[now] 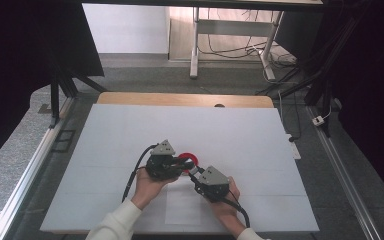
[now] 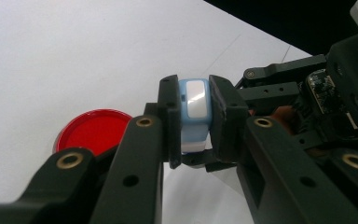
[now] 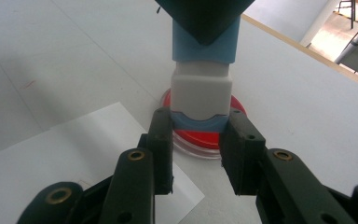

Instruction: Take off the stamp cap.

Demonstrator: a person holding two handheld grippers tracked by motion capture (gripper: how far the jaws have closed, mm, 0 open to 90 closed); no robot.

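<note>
A small light-blue and white block [image 2: 195, 100] is held between both grippers just above a round red dish [image 1: 189, 159]. My left gripper [image 2: 193, 126] is shut on the block's blue part, its pads pressing both sides. In the right gripper view, my right gripper [image 3: 199, 135] is shut on the blue end below the block's white body [image 3: 200, 88], with the red dish [image 3: 205, 135] lying under it. In the high view the left gripper [image 1: 181, 165] and right gripper [image 1: 193, 173] meet tip to tip at the dish. The right gripper [image 2: 307, 93] also appears in the left gripper view.
A white board [image 1: 130, 130] covers the table, with a wooden edge [image 1: 180, 98] at the far side. A white paper sheet [image 1: 182, 206] lies near the front edge, between the forearms. Black stands and cables occupy the floor beyond the table.
</note>
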